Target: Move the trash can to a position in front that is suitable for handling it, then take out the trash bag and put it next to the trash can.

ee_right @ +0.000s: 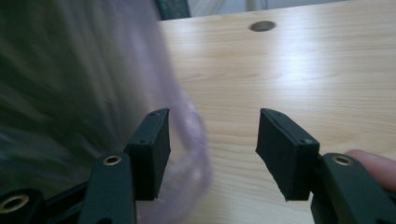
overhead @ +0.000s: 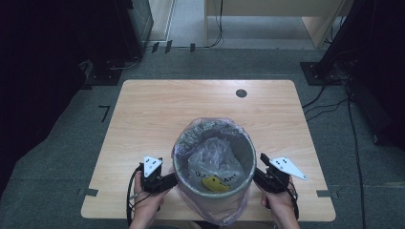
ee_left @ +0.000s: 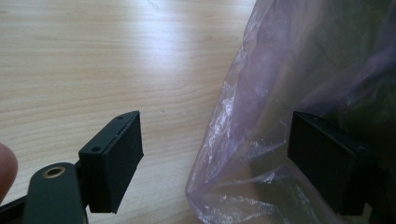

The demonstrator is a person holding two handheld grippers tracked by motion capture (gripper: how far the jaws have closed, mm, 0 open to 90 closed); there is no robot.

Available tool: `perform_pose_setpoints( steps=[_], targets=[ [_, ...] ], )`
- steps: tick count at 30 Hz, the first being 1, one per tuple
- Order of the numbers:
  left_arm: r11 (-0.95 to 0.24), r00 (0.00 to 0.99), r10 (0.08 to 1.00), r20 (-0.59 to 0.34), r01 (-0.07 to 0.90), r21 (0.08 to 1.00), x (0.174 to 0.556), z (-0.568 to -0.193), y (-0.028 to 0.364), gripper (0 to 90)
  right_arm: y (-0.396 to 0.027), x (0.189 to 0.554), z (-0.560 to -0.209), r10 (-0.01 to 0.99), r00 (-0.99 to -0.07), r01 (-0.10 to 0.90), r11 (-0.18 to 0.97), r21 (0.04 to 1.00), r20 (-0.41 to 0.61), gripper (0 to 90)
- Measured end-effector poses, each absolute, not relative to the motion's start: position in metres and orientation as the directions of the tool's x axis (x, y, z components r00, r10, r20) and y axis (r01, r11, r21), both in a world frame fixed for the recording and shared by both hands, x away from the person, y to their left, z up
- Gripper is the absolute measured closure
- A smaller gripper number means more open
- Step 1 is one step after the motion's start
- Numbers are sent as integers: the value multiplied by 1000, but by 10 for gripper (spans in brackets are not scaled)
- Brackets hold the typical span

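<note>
- Your left hand comes in at the near left edge of the wooden surface; it holds the left claw against the left side of the bin, its grey plate on top.
- In the left gripper view that claw stands wide; one jaw sits over bare wood, the other lies behind the pale purple bag, so a fold of the film hangs between them.
- The grey bin stands near the front edge, between your two claws; its clear purple liner folds over the rim and hangs down the outside; crumpled plastic and a yellow shape lie inside.
- Your right claw rests just beside the bin's right side, your right hand behind it.
- In the right gripper view that claw is also wide; the bag's edge bulges beside one jaw; the view is blurred there, so you cannot tell whether they touch.
- A round hole sits near the far edge.
</note>
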State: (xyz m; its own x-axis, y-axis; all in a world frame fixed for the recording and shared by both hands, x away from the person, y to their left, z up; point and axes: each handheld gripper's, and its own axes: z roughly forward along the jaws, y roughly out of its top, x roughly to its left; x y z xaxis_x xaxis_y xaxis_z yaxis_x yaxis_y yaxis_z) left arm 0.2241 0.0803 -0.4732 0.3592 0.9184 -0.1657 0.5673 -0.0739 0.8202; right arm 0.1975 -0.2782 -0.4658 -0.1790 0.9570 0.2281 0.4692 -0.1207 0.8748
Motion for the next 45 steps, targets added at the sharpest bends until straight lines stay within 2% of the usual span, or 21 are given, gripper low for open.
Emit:
perform_pose_setpoints(
  steps=[4,5,10,12,16,22,27,36,43,44,45],
  targets=[
    [-70,291,948,-130,588,806,226,-481,104,175,-297,196,-478,964,-123,487,-149,861,236,438],
    [-59,240,964,-114,611,789,228,-488,123,175,-299,197,-481,967,-113,493,-147,858,231,437],
    [-128,218,976,-27,665,736,230,-503,147,176,-302,203,-495,970,-96,545,-138,827,224,426],
    [-113,200,979,-34,676,728,232,-506,150,176,-299,204,-498,971,-104,559,-122,820,216,418],
    [-35,176,978,-113,671,740,235,-502,158,176,-295,206,-505,972,-111,578,-105,809,205,410],
    [-77,159,986,-47,689,721,237,-507,161,176,-295,209,-513,978,-89,608,-97,788,189,409],
    [-157,216,976,5,696,700,236,-513,150,177,-293,208,-514,979,-94,613,-85,786,180,407],
    [-262,366,930,4,657,706,227,-514,129,176,-290,204,-507,972,-155,557,-61,829,175,403],
    [-309,434,901,7,629,713,221,-516,104,177,-289,199,-496,962,-189,496,-79,865,197,417],
    [-305,439,898,5,616,727,218,-516,99,199,-289,199,-494,960,-195,489,-81,869,199,423],
    [-299,436,900,1,615,730,217,-515,95,281,-288,198,-492,958,-205,476,-81,876,200,429]
  ],
)
